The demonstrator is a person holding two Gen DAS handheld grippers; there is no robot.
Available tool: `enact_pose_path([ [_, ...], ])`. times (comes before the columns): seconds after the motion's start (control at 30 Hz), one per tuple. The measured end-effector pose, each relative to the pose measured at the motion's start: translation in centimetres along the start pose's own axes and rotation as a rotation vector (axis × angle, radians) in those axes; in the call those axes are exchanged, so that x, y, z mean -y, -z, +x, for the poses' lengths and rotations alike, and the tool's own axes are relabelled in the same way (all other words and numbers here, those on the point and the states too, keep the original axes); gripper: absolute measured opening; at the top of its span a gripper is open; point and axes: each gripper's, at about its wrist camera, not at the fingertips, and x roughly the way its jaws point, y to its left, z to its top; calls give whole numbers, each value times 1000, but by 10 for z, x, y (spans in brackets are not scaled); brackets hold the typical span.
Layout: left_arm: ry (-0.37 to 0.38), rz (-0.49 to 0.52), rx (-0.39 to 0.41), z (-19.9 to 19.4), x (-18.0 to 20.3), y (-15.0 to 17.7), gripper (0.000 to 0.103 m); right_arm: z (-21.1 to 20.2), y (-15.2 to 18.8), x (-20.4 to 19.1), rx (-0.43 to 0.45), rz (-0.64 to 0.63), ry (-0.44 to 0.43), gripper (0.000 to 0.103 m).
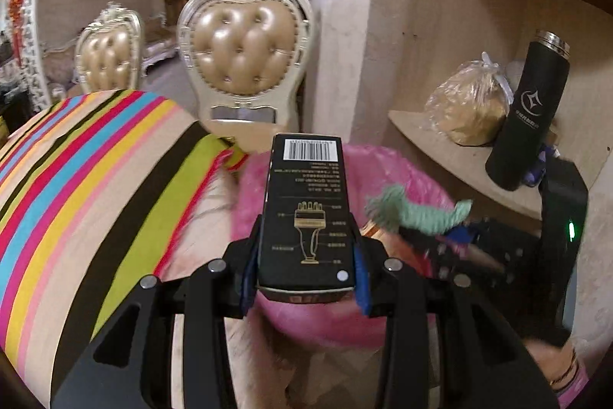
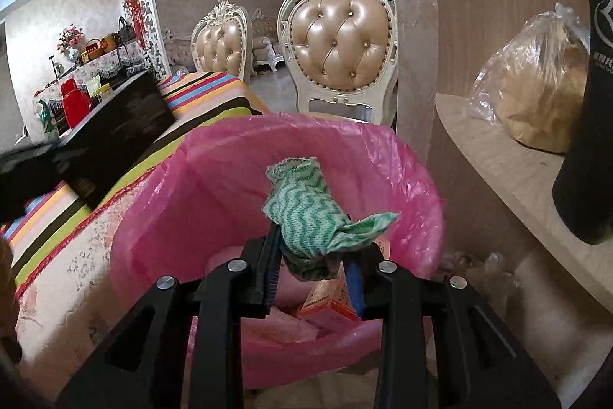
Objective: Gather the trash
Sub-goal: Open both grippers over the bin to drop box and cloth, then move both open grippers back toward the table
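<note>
My left gripper (image 1: 306, 263) is shut on a black box (image 1: 306, 209) with a barcode and a gold drawing, held above the near rim of the pink-lined bin (image 1: 417, 179). The box also shows at the left of the right wrist view (image 2: 115, 137). My right gripper (image 2: 314, 255) is shut on a crumpled green and white cloth (image 2: 310, 213) and holds it over the open bin (image 2: 214, 186). The cloth appears blurred in the left wrist view (image 1: 413, 213). An orange carton (image 2: 329, 301) and pale wrappers lie in the bin's bottom.
A table with a striped cloth (image 1: 84, 171) stands left of the bin. Two cream chairs (image 2: 337, 48) stand behind. On the right, a wooden shelf (image 2: 509, 171) holds a bagged brown lump (image 2: 536, 94) and a black flask (image 1: 528, 114).
</note>
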Motion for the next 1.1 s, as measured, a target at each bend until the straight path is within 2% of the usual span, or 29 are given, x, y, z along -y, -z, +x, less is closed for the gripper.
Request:
enact_pose_path([
  [0.1, -6, 9, -9, 20, 6, -14, 39, 3, -1, 0, 1, -4, 0, 31],
  [0.17, -2, 14, -10, 25, 6, -17, 53, 3, -2, -3, 0, -13, -10, 36],
  [0.2, -14, 16, -4, 27, 7, -18, 65, 4, -1, -3, -5, -20, -14, 39],
  [0.27, -48, 19, 31, 22, 3, -16, 71, 1, 0, -5, -3, -17, -8, 68],
  [0.33, -74, 13, 39, 15, -6, -14, 72, -2, 0, -4, 14, -13, -2, 76],
  [0.4, -102, -8, 60, 2, -19, -11, 74, -3, -1, -4, 21, -16, 3, 76],
  [0.53, -215, -56, 101, -34, -53, 3, 96, -9, -3, -7, 41, -5, -5, 76],
  [0.57, -245, -70, 107, -44, -64, 8, 98, -10, -3, -11, 49, -4, -14, 76],
  [0.7, -343, -119, 100, -79, -106, 32, 98, -14, -7, -27, 62, -28, -66, 79],
  [0.8, -454, -187, 89, -107, -147, 56, 98, -15, -9, -54, 52, -74, -120, 80],
  [0.97, -588, -310, 74, -149, -207, 93, 98, -18, -5, -119, 25, -195, -203, 82],
  [1.1, -690, -434, 85, -196, -258, 127, 98, -25, -5, -187, 23, -293, -312, 84],
])
